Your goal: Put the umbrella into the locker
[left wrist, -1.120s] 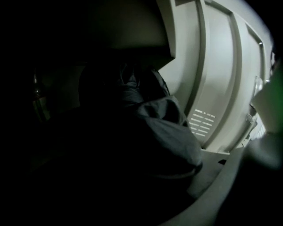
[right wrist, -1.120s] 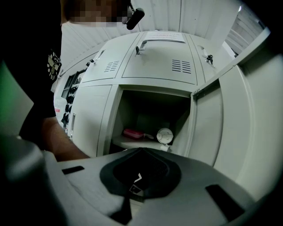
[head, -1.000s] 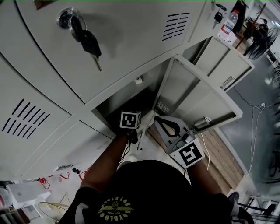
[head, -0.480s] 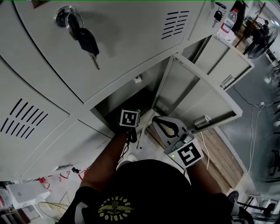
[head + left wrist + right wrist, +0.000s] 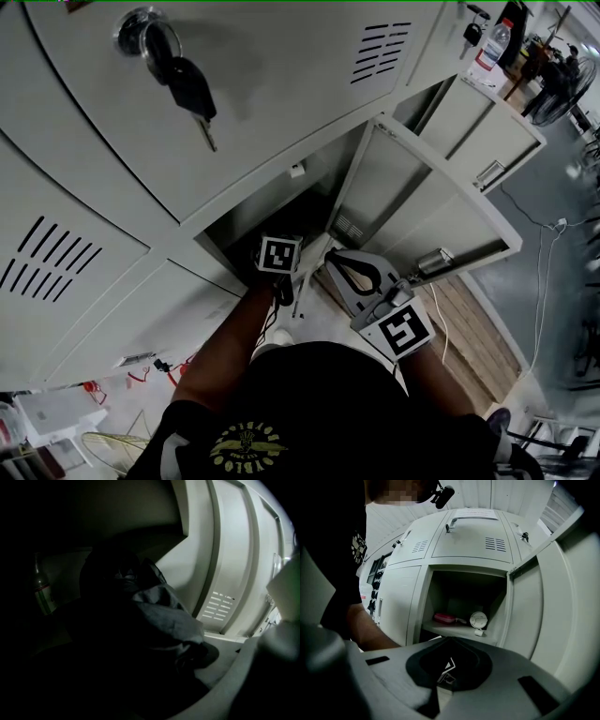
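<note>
Head view, from the left: a black key [image 5: 192,89] hangs from the lock of a shut upper door. Below it is the locker [image 5: 272,202], its low compartment open. The left hand-held gripper [image 5: 279,251] reaches into the mouth of that compartment, with only its marker cube and the forearm behind it in sight. Just beside it, outside the compartment, is the right hand-held gripper [image 5: 337,259]. To its right the locker door [image 5: 422,206] stands swung wide over a strip of wooden floor [image 5: 469,309].

Left gripper view is very dark. A bottle [image 5: 41,592] stands upright at the far left of the compartment. The umbrella [image 5: 159,616], a folded bundle of dark fabric, lies on the compartment floor and fills the middle of the picture. The left hand-held gripper's jaws have just been opening and stand spread. The pale one at lower right is clear of the fabric, with bare locker floor showing between them. The other jaw is lost in shadow, so whether the umbrella lies fully between the two cannot be made out. Right of the umbrella are the vent slots [image 5: 219,605] at the foot of the door.

Right gripper view shows the person's forearm [image 5: 365,630] at left. Beyond it a pink case [image 5: 444,618] and a round white object [image 5: 478,619] sit on a shelf in an open compartment. The right hand-held gripper's jaws are pressed together, tips meeting, with nothing held.
</note>
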Tool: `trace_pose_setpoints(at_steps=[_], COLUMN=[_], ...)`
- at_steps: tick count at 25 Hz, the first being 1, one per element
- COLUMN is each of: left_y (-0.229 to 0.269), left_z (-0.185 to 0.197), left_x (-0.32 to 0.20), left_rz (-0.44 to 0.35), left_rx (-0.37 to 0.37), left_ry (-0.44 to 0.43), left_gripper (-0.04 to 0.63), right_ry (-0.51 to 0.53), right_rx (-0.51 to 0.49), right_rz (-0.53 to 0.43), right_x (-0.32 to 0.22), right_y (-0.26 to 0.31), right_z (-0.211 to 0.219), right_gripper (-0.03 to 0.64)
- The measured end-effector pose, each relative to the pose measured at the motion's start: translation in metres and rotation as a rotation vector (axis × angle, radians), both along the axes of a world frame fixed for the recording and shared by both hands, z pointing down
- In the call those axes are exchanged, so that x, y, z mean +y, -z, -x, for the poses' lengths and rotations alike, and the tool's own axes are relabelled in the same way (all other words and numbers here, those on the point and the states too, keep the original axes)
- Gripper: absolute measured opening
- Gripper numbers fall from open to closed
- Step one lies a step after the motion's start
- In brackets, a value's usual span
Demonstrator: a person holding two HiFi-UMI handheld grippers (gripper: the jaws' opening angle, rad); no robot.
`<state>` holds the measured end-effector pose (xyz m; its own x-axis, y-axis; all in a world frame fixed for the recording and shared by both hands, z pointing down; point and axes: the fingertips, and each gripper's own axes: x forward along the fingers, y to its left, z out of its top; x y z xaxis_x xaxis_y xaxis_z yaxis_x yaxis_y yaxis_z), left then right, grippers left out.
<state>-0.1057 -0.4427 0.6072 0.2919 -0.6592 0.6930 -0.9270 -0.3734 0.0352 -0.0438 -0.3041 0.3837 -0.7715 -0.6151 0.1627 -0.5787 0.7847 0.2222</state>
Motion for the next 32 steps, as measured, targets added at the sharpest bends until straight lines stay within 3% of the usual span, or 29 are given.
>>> trace_pose_setpoints(at_steps=[7, 13, 21, 27, 30, 32], left_y=[0.000, -0.010, -0.004, -0.007, -0.011, -0.008], left_z=[-0.001, -0.003, -0.010, -0.010, -0.008, -0.009], left_x=[0.005, 0.010, 0.011, 0.007, 0.009, 0.008], left_rz=[0.019, 0.112, 0.059, 0.103, 0.157, 0.151], left_rx=[-0.034, 0.032, -0.080, 0.004, -0.011, -0.034], left_ry=[-0.026, -0.022, -0.089, -0.081, -0.093, -0.104], left_gripper=[0.422, 0.422, 0.422, 0.443, 0.464, 0.482], right_ry=[0.001, 0.008, 0.002, -0.003, 0.001, 0.003], right_rx=[0.000, 0.012, 0.010, 0.016, 0.016, 0.017], right_rz=[0.013, 0.029, 0.042, 0.055, 0.060, 0.058], right_x=[-0.003, -0.001, 0.001, 0.003, 0.004, 0.003], right_y=[-0.003, -0.010, -0.011, -0.014, -0.015, -0.015], right_z=[0.004, 0.007, 0.009, 0.010, 0.012, 0.012], right_gripper=[0.021, 0.021, 0.021, 0.021, 0.021, 0.021])
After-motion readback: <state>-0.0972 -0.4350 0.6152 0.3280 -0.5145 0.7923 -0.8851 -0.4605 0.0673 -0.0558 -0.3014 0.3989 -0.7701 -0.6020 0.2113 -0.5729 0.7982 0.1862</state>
